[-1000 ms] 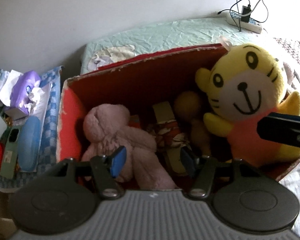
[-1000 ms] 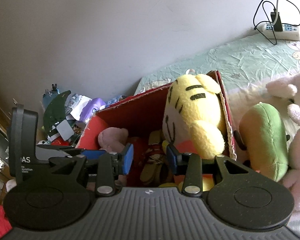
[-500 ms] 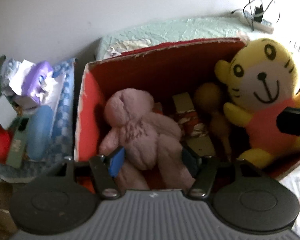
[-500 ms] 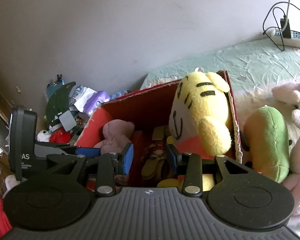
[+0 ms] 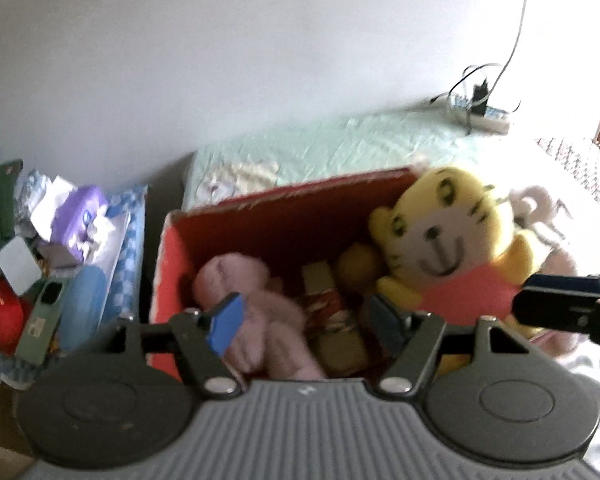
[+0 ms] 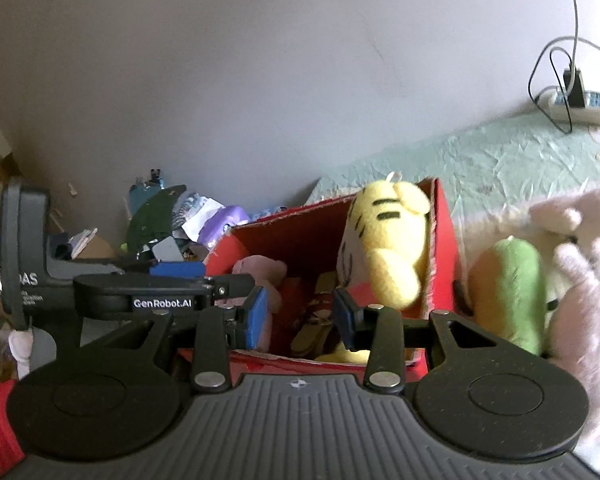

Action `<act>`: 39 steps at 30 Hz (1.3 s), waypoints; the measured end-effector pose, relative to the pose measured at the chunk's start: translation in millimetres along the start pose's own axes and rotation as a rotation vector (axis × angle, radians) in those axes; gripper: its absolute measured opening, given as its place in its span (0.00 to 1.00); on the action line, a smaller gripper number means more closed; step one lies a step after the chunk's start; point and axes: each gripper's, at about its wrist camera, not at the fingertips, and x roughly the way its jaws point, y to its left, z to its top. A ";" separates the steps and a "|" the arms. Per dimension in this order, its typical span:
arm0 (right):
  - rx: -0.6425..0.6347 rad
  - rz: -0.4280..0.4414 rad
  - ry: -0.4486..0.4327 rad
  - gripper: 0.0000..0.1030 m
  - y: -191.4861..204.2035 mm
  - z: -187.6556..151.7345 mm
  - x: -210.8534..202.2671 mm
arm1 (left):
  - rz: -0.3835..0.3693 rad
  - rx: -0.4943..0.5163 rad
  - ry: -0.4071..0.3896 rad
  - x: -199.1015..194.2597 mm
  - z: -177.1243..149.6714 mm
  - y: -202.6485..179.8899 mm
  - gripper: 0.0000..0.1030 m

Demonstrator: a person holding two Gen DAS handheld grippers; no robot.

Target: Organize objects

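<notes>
Bed (image 5: 340, 140): pink plush (image 5: 252, 292) btwn left claw (image 5: 304, 320)

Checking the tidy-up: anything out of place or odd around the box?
Yes. A green plush toy and a pale pink plush toy lie on the bed beside the red box, not in it. The yellow tiger sticks up over the rim.

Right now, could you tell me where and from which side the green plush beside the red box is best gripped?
Grip the green plush across its narrow upper body, coming from above: it stands upright outside the red box, with a pale pink plush crowding its right side, so the top looks freest.
</notes>
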 end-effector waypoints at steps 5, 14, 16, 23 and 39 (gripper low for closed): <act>0.005 0.022 -0.025 0.40 -31.6 5.6 -32.3 | -0.015 0.013 -0.043 -17.7 10.9 -38.9 0.70; 0.065 -0.057 0.002 0.40 -121.4 6.2 -79.2 | -0.129 0.068 -0.091 -28.0 29.9 -141.6 0.70; 0.078 -0.095 0.020 0.40 -144.0 4.8 -83.8 | -0.137 0.081 -0.077 -24.9 31.1 -165.0 0.69; 0.186 -0.126 0.081 0.35 -208.4 2.4 -84.0 | -0.208 0.080 -0.031 -8.3 23.3 -231.3 0.69; 0.282 -0.088 0.114 0.33 -256.9 -8.6 -69.4 | -0.207 0.023 0.193 87.0 -4.2 -278.4 0.64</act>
